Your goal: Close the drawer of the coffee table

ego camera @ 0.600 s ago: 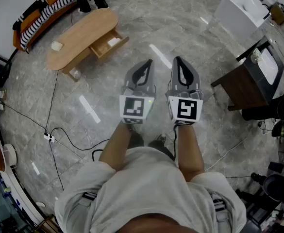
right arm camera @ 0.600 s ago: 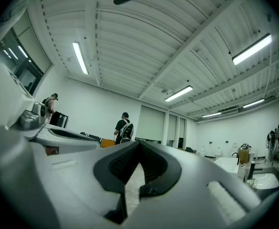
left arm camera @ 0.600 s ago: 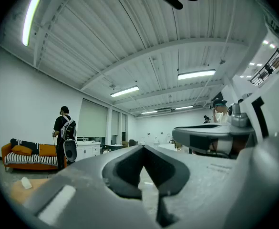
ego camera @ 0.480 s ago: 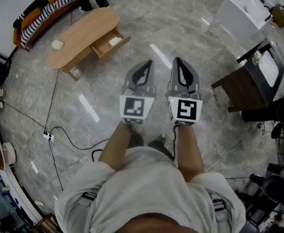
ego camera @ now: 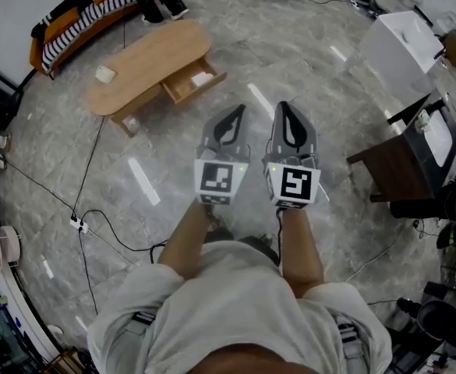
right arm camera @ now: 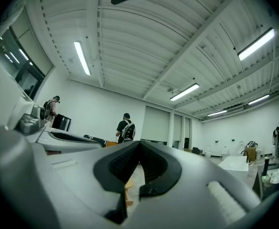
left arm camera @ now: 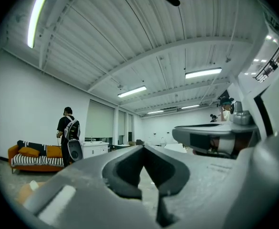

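Pale wood forms the oval-topped coffee table [ego camera: 146, 61], which stands on the grey marbled stone floor [ego camera: 305, 53] at the upper left of the head view, near an orange sofa with striped cushions [ego camera: 76, 14]. Its shallow wooden drawer [ego camera: 185, 89] juts open from the long side facing the person, with a white item [ego camera: 204, 77] inside. A small white object [ego camera: 105, 74] lies on the tabletop. The grey left gripper [ego camera: 238, 109] and grey right gripper [ego camera: 283, 106] are held side by side in front of the person's body, well apart from the table. Each has its jaws pressed together with nothing between them. A dark wooden side table [ego camera: 387, 142] stands to the right, and a black cable [ego camera: 95, 209] trails across the floor.
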### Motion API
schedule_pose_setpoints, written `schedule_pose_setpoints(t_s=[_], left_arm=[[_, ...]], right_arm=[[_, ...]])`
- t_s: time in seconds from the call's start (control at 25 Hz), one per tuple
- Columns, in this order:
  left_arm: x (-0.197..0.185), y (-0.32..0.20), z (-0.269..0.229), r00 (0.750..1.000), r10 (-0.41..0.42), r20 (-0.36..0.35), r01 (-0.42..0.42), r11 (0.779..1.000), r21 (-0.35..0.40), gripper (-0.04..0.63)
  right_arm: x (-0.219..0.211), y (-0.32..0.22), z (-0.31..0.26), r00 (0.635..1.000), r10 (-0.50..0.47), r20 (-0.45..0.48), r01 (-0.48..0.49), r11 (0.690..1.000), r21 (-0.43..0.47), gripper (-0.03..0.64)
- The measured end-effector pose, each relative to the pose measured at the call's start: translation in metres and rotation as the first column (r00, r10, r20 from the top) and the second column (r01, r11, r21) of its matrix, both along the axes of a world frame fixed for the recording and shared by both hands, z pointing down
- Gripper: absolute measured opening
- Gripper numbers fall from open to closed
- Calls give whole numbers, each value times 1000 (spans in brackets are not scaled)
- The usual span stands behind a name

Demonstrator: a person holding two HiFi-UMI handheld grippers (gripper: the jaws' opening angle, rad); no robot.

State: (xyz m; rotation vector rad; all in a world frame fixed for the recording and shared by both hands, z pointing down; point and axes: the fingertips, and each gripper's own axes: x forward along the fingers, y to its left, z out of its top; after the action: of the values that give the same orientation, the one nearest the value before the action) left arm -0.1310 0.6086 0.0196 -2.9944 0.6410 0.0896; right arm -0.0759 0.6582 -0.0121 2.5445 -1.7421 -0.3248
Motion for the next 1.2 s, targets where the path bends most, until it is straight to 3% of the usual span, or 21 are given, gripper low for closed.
schedule_pose_setpoints(t_s=[0.24,0.44,0.84,1.2], left_arm=[[-19,-51,6,1000,-25,16,26,999,-24,20],[-9,-87,9,998,-57,9,57,997,-42,20],[54,-200,19,982,-182,40,183,983,-23,20],[125,-274,32,959,-264,102,271,961,-54,20]], right_arm=[[-18,-50,5,999,-32,11,32,999,-27,6],[-7,-90,6,997,-71,5,71,997,-42,6],[62,-210,14,979,-205,-17,203,977,-65,6],[144,-293,26,950,-309,46,311,948,-72,6]])
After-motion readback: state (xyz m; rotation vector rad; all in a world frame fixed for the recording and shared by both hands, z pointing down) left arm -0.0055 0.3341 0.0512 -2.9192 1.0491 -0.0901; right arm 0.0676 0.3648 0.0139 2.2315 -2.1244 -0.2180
